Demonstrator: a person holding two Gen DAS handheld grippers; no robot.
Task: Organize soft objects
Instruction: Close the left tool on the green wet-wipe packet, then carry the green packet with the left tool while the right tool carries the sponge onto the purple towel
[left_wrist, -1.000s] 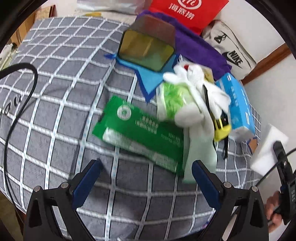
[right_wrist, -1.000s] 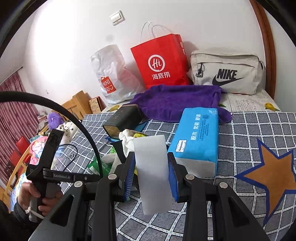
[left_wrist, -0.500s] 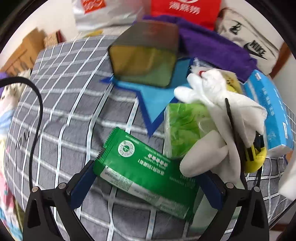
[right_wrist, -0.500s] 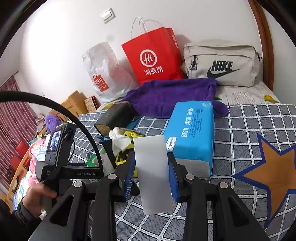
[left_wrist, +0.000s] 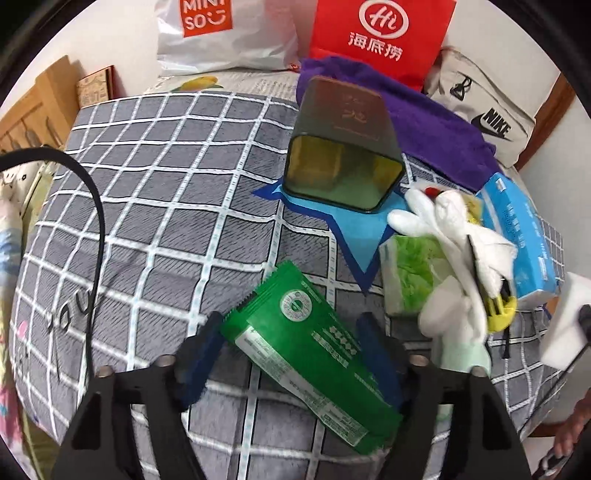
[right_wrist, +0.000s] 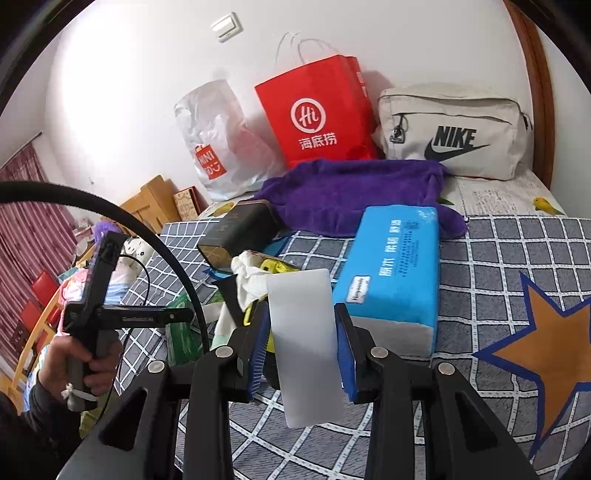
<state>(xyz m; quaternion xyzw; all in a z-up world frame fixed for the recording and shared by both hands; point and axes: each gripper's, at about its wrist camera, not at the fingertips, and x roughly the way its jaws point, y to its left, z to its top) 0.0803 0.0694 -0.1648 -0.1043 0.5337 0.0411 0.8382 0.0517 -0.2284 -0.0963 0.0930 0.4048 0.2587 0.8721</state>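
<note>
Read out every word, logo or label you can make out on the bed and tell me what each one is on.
"MINISO": white plastic bag.
"Hi" above three Chinese characters: red paper bag.
"NIKE" with swoosh: beige pouch.
Blue tissue pack: Chinese print and a small white label, too small to read.
Green packet: round seal and fine print, unreadable.
Dark box: faint mark, unreadable.

Red paper carrier bag (right_wrist: 317, 114): white circled "Hi" logo above 海底捞. Translucent white plastic bag (left_wrist: 221, 33): orange panel reading "MINI SO" with a smile mark. Beige fabric pouch (right_wrist: 454, 136): black "NIKE" with swoosh. Blue tissue pack (right_wrist: 395, 273) and green flat packet (left_wrist: 306, 354): print too small to read.
</note>
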